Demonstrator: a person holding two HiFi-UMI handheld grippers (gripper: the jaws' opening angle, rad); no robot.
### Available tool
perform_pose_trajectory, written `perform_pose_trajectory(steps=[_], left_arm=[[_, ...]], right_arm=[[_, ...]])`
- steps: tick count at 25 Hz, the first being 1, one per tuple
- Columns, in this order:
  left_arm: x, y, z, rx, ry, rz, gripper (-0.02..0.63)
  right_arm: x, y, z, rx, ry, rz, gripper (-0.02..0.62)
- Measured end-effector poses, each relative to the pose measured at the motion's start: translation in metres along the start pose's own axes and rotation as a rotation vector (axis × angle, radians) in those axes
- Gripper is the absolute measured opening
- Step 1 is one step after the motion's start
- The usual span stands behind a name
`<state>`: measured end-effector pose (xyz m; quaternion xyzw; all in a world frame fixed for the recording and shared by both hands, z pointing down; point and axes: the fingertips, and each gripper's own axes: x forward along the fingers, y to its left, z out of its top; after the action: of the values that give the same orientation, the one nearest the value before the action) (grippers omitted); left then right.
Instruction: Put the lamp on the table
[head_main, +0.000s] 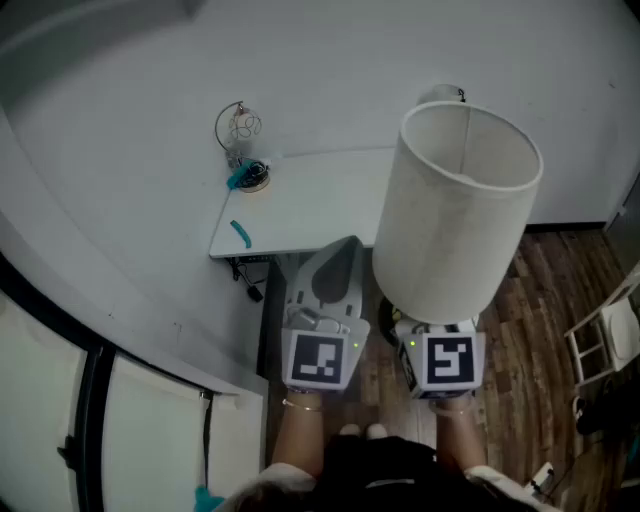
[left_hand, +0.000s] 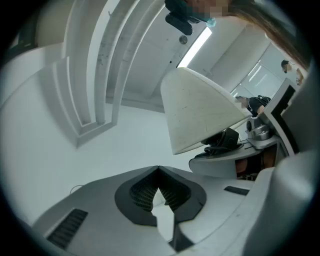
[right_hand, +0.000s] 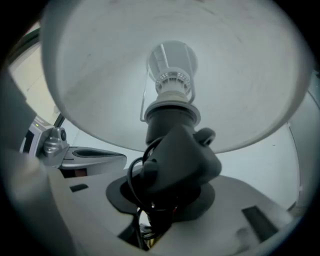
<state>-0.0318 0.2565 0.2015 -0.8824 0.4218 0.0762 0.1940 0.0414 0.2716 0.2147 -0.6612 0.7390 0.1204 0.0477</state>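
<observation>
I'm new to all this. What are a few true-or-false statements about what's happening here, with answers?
1. The right tool grips the lamp below its shade. True.
2. The lamp already stands on the white table. False: the right tool holds it up, not set down.
3. The left tool holds a cup. False: nothing is between its jaws.
4. A bulb sits inside the shade. True.
5. The table carries only a book. False: a wire ornament and a teal item are on it.

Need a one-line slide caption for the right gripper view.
Right tongs grip the lamp by its dark socket housing; bulb and white shade fill the view above.
</observation>
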Motion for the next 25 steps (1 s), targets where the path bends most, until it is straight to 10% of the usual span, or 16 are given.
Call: perform_pose_trajectory(steps=[25], left_arm=[[0.051, -0.018, -0.025, -0.01, 0.032, 0.03, -0.002]], right_arm=[[0.031, -0.045, -0.02, -0.005, -0.041, 0.031, 0.127]])
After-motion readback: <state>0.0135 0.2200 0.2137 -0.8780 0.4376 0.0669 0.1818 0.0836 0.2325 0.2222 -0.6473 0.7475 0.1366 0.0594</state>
